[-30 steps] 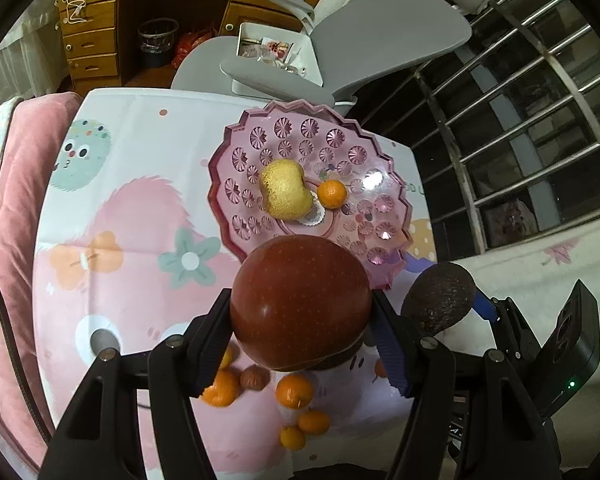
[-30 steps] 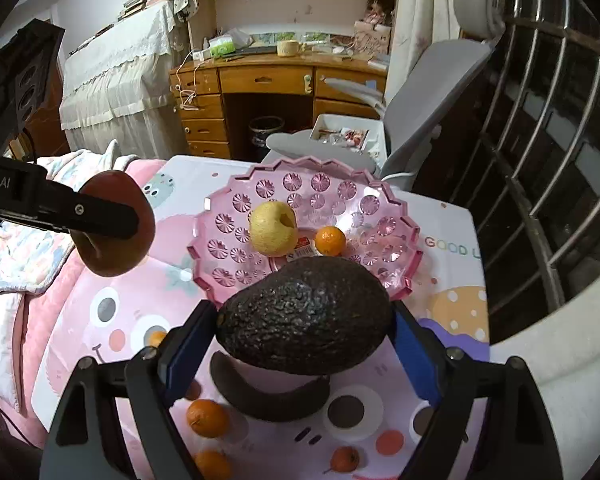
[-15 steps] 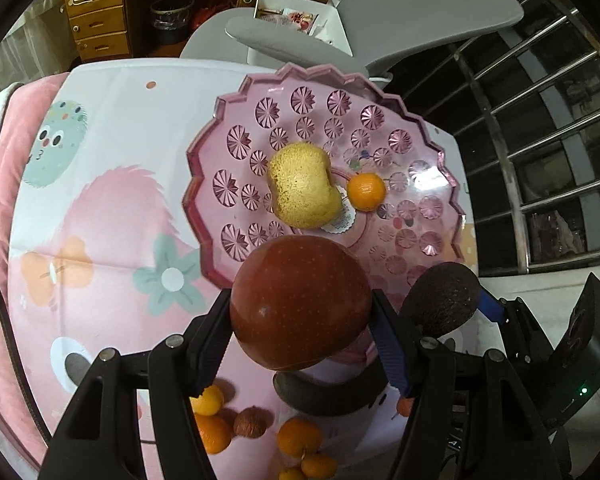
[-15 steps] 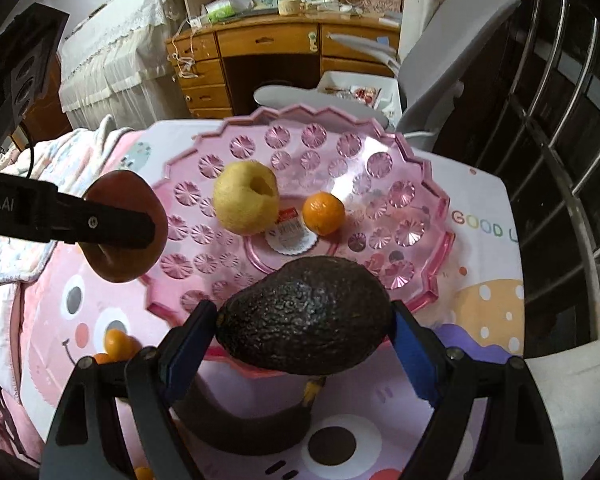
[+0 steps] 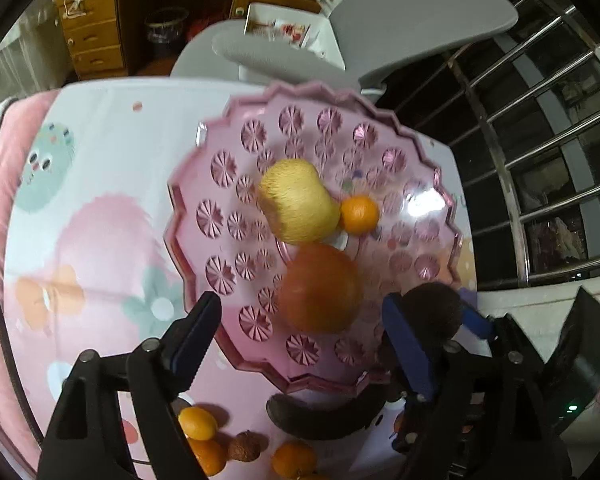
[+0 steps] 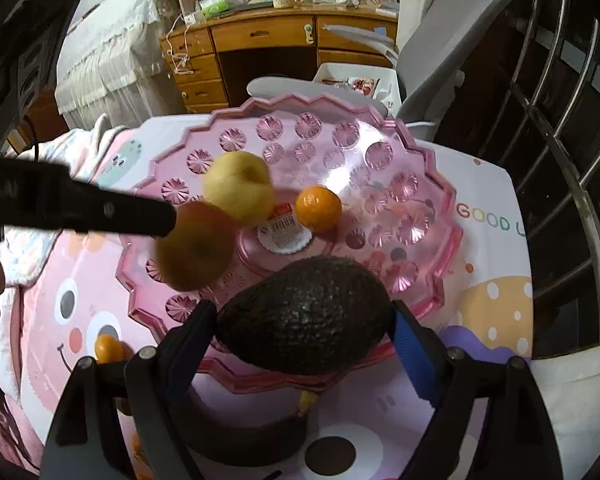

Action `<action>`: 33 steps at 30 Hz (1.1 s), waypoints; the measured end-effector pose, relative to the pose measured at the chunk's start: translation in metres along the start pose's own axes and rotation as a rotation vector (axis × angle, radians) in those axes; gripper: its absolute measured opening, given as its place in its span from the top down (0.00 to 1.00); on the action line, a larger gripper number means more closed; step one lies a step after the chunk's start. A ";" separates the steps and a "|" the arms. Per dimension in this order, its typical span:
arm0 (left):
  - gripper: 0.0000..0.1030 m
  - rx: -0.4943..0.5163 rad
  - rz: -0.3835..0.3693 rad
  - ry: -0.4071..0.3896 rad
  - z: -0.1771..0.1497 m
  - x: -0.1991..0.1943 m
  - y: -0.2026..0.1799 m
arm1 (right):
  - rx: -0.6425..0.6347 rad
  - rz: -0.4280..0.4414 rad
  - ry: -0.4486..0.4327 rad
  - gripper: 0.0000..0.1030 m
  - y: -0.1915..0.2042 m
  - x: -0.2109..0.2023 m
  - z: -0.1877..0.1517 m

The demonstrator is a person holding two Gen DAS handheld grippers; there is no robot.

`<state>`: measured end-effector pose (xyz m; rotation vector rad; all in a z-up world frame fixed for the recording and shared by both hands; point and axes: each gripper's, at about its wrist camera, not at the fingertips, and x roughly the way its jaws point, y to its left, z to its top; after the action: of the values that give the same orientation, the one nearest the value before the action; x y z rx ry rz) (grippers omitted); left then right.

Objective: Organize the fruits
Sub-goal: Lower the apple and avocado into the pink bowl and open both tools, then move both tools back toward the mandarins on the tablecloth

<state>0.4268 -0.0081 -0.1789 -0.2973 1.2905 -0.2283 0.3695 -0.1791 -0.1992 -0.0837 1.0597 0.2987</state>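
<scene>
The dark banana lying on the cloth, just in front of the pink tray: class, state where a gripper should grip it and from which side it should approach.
Grip the dark banana at its middle, across its narrow width, coming straight down from above. It lies flat, a long curve, close against the pink tray, so a side approach looks blocked, and small oranges lie nearby.

- Wooden desk (image 6: pixel 284 36) with drawers stands against the far wall.
- Grey office chair (image 6: pixel 432 60) sits in front of the desk.
- Metal window bars (image 6: pixel 560 120) run along the right side.
- Lace-trimmed white cloth (image 6: pixel 104 60) hangs at left.
</scene>
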 end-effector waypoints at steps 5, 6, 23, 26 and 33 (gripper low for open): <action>0.21 -0.014 0.005 -0.014 -0.003 -0.014 0.007 | 0.011 0.011 -0.059 0.16 0.004 -0.015 0.003; 0.21 -0.017 0.006 -0.014 -0.004 -0.016 0.009 | 0.013 0.008 -0.060 0.16 0.005 -0.018 0.004; 0.21 0.014 0.016 -0.051 -0.054 -0.080 0.045 | 0.137 0.001 -0.070 0.16 0.035 -0.067 -0.020; 0.21 0.039 0.012 -0.062 -0.065 -0.098 0.052 | 0.171 -0.010 -0.075 0.16 0.047 -0.081 -0.030; 0.21 0.122 0.011 -0.071 -0.095 -0.131 0.074 | 0.260 -0.037 -0.076 0.16 0.073 -0.106 -0.064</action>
<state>0.3004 0.0967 -0.1087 -0.1929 1.2021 -0.2838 0.2468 -0.1437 -0.1332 0.1400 1.0126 0.1278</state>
